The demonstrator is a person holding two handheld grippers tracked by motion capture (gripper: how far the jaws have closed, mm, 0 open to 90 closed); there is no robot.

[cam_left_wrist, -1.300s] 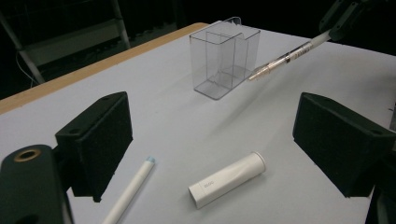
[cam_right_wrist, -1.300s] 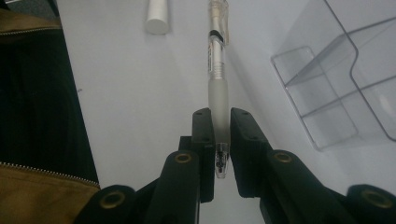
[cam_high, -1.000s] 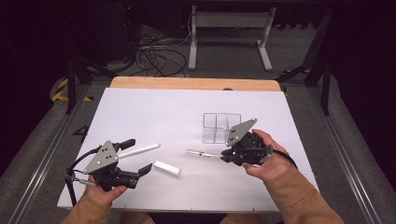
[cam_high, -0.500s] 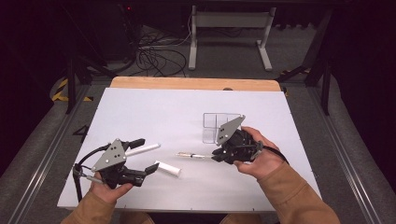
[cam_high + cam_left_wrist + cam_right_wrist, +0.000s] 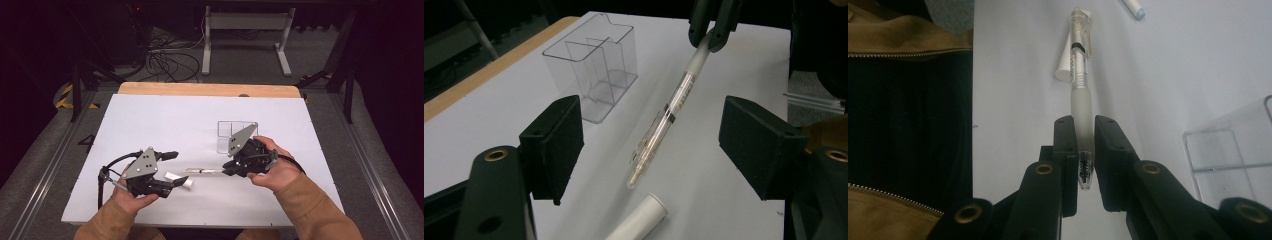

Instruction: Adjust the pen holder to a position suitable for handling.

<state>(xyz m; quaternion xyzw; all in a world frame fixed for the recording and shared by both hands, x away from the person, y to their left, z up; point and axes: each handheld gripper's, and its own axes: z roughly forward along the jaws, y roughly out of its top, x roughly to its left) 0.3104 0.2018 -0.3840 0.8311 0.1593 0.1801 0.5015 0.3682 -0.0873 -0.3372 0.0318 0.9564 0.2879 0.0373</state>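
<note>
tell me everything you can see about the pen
The pen has a clear barrel with dark bands and a frosted white grip sleeve. The right tool is shut on that grip end, holding it slanted above the white table, its clear free end pointing between the open left tool's jaws.

Light falls from overhead onto the white worktop (image 5: 165, 120), which glows bright while the floor and room behind sink into near black. Shadows under the hands are soft and short. The high view looks grainy and slightly soft. In the gripper views, the near black claw blocks blur, and the picture dims towards the corners.
</note>
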